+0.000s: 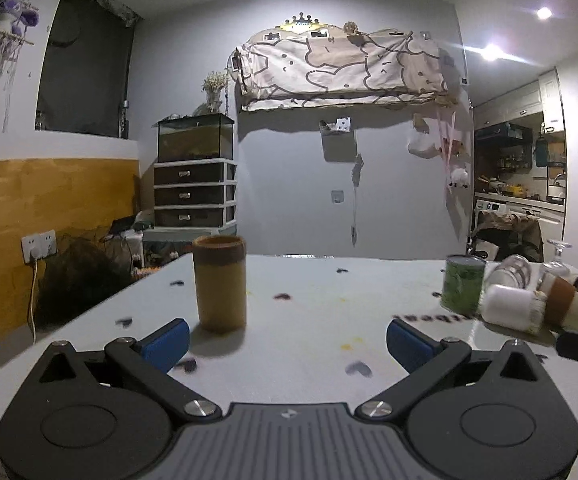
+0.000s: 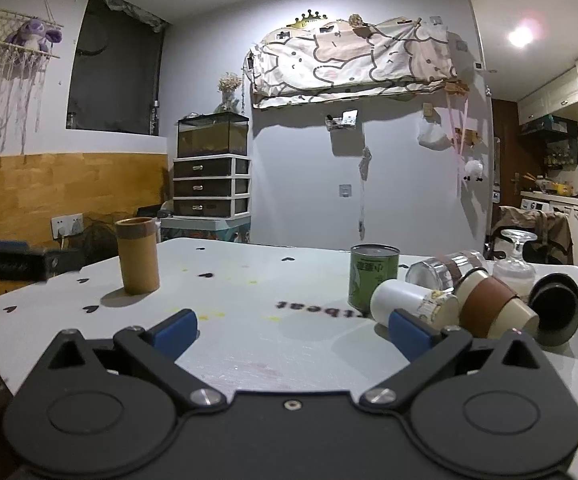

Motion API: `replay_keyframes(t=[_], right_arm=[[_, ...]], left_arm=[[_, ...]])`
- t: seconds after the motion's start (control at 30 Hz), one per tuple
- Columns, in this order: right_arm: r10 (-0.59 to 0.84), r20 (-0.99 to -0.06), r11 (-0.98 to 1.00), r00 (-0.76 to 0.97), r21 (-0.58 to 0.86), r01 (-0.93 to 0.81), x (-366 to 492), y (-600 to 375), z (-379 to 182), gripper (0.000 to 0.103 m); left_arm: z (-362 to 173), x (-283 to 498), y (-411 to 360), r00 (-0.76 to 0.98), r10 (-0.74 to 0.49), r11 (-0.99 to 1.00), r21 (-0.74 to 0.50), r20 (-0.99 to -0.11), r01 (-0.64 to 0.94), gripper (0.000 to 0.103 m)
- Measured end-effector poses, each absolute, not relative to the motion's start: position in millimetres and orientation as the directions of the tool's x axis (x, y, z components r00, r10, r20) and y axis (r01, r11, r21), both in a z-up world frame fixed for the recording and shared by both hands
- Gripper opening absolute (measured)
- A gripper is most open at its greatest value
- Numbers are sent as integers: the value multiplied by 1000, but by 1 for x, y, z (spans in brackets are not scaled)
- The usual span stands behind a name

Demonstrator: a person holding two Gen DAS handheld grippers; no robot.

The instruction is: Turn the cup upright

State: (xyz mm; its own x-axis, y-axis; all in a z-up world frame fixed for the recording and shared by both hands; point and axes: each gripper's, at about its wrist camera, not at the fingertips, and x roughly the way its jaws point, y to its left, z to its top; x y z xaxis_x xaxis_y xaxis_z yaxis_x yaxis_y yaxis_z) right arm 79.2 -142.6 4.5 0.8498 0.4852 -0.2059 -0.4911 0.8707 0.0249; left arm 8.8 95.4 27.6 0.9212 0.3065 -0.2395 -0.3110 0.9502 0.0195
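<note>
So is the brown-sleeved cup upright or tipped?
Tipped. The brown-sleeved cup lies on its side on the table, beside the white cup.

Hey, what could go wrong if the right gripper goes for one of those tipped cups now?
1. The tipped cups are crowded: the white cup, the brown-banded cup and the black cup lie close together, so open jaws may nudge a neighbour.
2. They lie on their sides and might roll when touched.
3. The green can and the stemmed glass stand just behind; a wide swing could topple them.
</note>
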Motion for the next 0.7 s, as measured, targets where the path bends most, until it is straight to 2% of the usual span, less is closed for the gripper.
replay_keyframes(t=[0.7], right_arm=[[452, -226, 885, 863, -4, -465, 63, -149, 6, 103]], left_arm=[[10, -14, 74, 913, 312, 948, 27, -264, -316, 103]])
